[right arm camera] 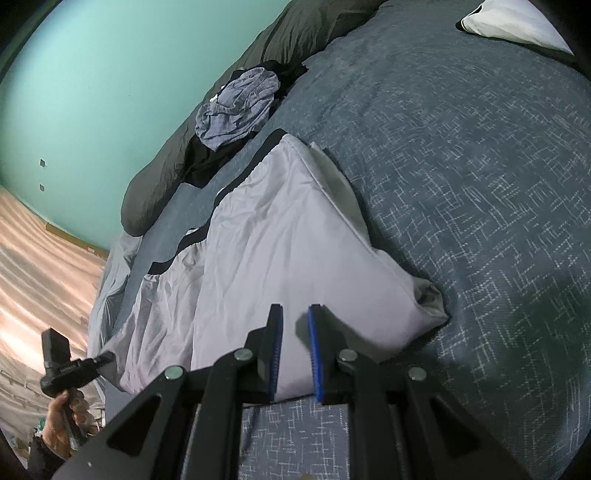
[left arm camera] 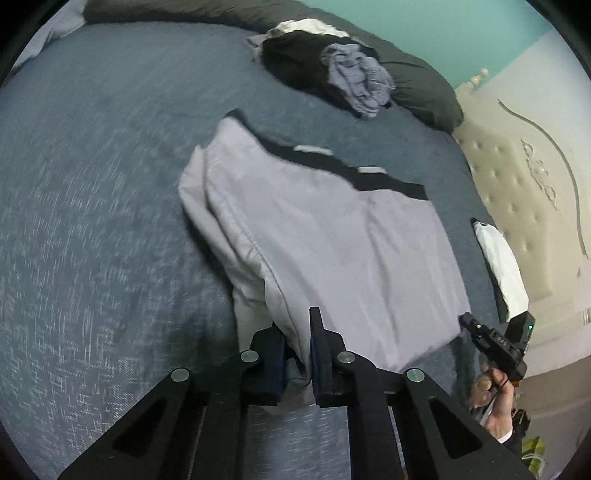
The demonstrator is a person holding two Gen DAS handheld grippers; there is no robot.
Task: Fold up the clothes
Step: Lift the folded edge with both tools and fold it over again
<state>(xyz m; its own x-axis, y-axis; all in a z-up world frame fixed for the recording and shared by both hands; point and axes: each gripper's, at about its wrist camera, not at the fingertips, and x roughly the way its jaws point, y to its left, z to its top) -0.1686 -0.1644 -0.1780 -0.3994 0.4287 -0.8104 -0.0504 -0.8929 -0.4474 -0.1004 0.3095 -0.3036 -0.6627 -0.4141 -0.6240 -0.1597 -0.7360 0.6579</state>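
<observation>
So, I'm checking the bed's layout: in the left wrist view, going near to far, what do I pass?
Left tool shut on the pale garment → its black waistband → heap of crumpled clothes → dark duvet → teal wall.

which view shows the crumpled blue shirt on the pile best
The left wrist view: the crumpled blue shirt sits nearer the frame's middle, on black clothes. The right wrist view shows the same shirt side on, with most of the pile under it hidden.
</observation>
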